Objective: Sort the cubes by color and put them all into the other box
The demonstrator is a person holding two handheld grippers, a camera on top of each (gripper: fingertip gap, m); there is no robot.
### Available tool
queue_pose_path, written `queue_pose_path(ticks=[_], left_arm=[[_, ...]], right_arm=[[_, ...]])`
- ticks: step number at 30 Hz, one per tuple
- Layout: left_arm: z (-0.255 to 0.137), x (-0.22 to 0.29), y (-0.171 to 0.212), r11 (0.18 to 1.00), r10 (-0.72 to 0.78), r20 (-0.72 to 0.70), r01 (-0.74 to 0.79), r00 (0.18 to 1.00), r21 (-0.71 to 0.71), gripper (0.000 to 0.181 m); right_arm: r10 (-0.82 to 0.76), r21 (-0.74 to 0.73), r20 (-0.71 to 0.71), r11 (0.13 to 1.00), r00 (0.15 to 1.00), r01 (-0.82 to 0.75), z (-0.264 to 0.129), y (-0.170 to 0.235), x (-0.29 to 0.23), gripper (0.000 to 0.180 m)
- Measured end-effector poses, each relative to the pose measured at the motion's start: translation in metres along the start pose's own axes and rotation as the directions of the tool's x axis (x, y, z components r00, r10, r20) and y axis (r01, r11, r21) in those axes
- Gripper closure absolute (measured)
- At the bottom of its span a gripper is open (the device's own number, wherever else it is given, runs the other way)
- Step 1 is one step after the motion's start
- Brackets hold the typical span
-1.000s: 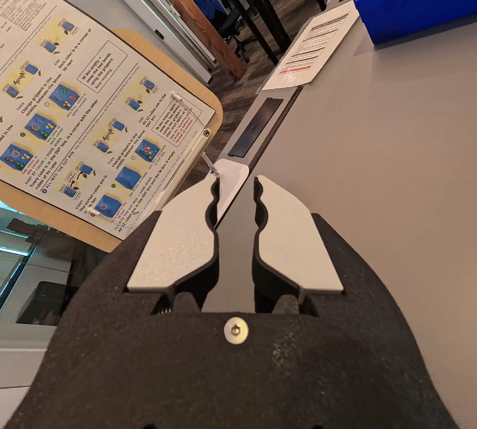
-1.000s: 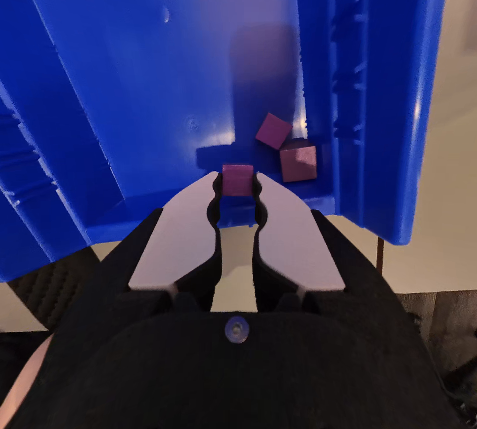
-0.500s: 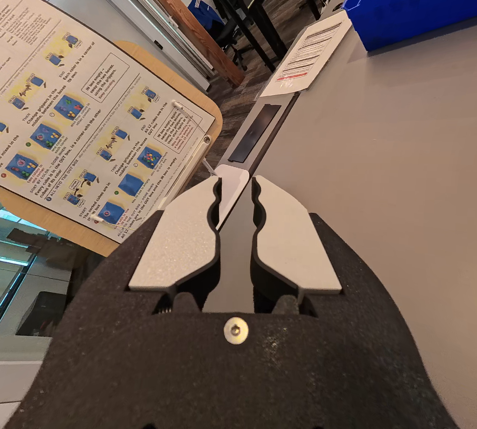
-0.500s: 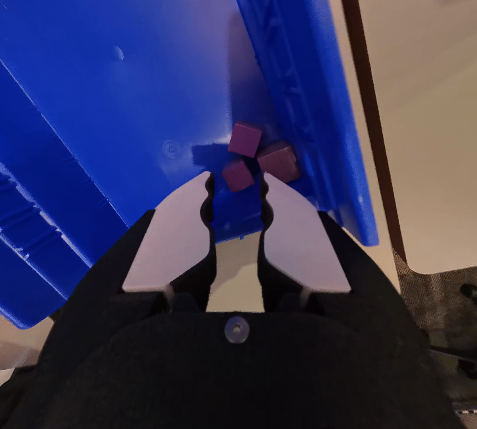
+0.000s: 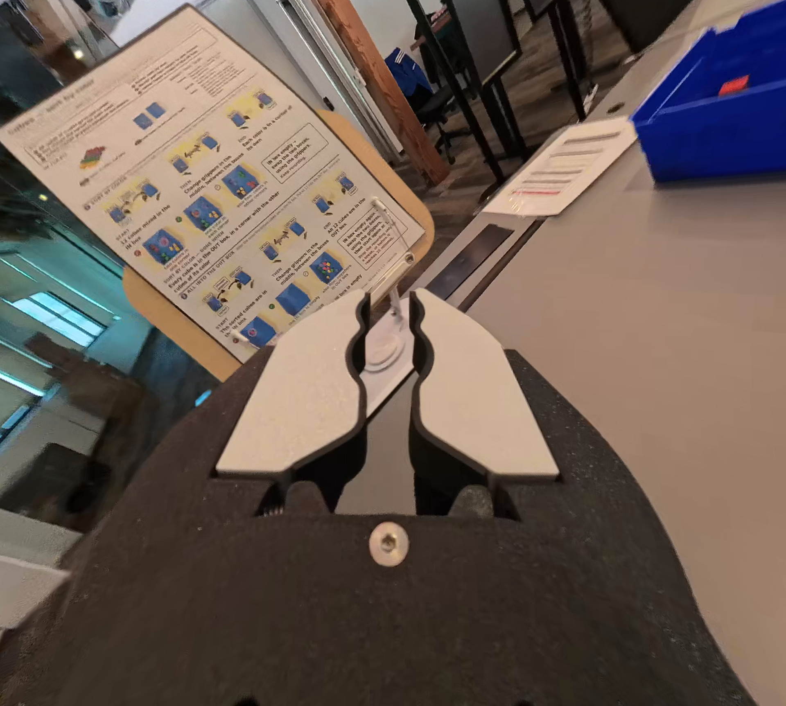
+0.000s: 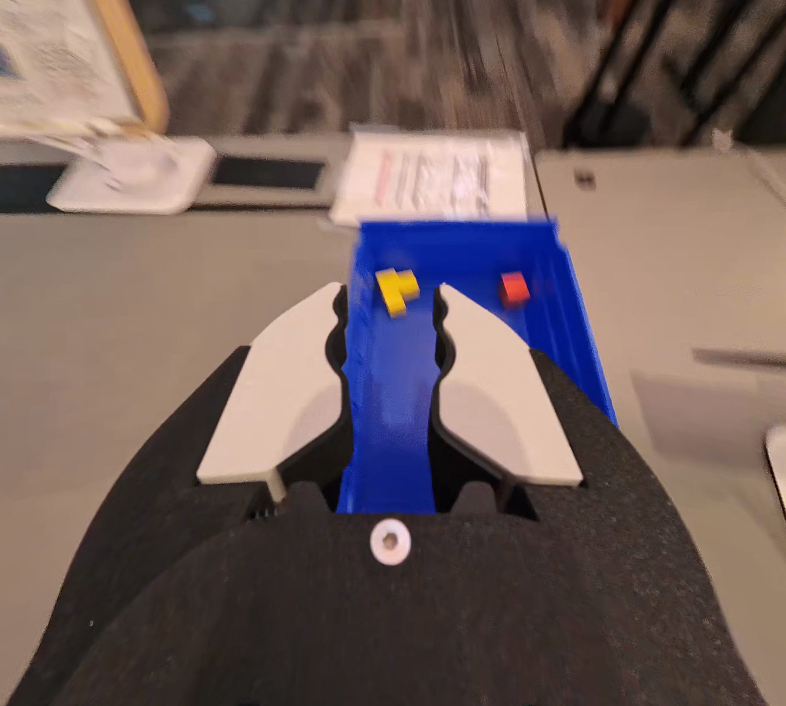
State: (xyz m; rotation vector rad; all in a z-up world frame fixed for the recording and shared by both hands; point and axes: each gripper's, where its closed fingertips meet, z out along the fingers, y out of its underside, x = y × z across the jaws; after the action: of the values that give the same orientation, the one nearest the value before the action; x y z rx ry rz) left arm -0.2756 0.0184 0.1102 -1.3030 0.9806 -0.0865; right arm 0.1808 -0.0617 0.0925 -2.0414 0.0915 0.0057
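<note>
My left gripper (image 5: 389, 296) is open with nothing between its fingers. It hovers over the grey table (image 5: 638, 345), pointing at the stand of an instruction board. A blue box (image 5: 723, 141) with a red cube (image 5: 733, 85) in it stands far to the right. My right gripper (image 6: 390, 288) is open and holds nothing, above the near part of a blue box (image 6: 565, 303). In this blurred view, two yellow cubes (image 6: 397, 292) lie in the box's far left corner. A red cube (image 6: 514, 289) lies in its far right corner. No purple cubes show now.
An instruction board (image 5: 204, 192) on a white stand base (image 6: 132, 175) rises at the table's left edge. A laminated sheet (image 6: 434, 175) lies just behind the box. Desks and chairs stand on the floor beyond the table.
My right gripper opened and dropped its purple cube beside two other purple cubes in a box corner, then swung away fast to face along the box. The left gripper tilted upward, its jaws narrowing slightly.
</note>
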Motion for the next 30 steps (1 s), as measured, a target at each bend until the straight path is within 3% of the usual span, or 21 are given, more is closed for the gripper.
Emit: queue_pose_path(ticks=[4,9,12,13,15,17,19,24,27,30], left_arm=[[-0.015,0.015,-0.022,0.953,-0.29,-0.194,0.301,0.937,0.03,0.171],[-0.046,-0.004,-0.01,0.962,-0.273,-0.164,0.268,0.948,-0.049,0.161],[-0.089,-0.019,0.006,0.92,-0.388,-0.288,0.384,0.875,-0.075,0.152],[-0.104,-0.03,0.02,0.907,-0.421,-0.286,0.411,0.861,-0.097,0.151],[-0.13,-0.069,0.064,0.897,-0.432,-0.152,0.407,0.889,-0.171,0.147],[-0.159,-0.114,0.117,0.898,-0.344,0.038,0.34,0.938,-0.279,0.147],[-0.19,-0.143,0.168,0.876,-0.199,0.114,0.229,0.973,-0.425,0.148],[-0.224,-0.14,0.242,0.815,-0.154,-0.04,0.104,0.987,-0.569,0.144],[-0.225,-0.138,0.274,0.794,-0.081,-0.105,0.001,0.991,-0.608,0.143],[-0.216,-0.129,0.301,0.767,-0.122,-0.153,-0.004,0.981,-0.642,0.143]], right_arm=[[-0.114,0.299,0.045,0.95,0.992,0.095,-0.017,-0.061,-0.057,0.114],[-0.225,0.425,0.094,0.89,0.97,0.165,-0.028,-0.084,-0.1,0.116],[-0.22,0.451,0.157,0.883,0.963,0.128,-0.032,-0.086,-0.108,0.116],[-0.211,0.451,0.177,0.886,0.961,0.112,-0.031,-0.086,-0.108,0.116],[-0.184,0.451,0.207,0.889,0.961,0.073,-0.03,-0.086,-0.106,0.116],[-0.164,0.454,0.237,0.89,0.957,0.04,-0.028,-0.085,-0.108,0.116],[-0.16,0.445,0.266,0.895,0.95,0.026,-0.026,-0.084,-0.115,0.116],[-0.222,0.43,0.328,0.901,0.918,0.065,-0.024,-0.08,-0.152,0.115],[-0.259,0.418,0.4,0.905,0.879,0.077,-0.028,-0.079,-0.184,0.115],[-0.29,0.436,0.459,0.897,0.84,0.071,-0.034,-0.081,-0.215,0.115]])
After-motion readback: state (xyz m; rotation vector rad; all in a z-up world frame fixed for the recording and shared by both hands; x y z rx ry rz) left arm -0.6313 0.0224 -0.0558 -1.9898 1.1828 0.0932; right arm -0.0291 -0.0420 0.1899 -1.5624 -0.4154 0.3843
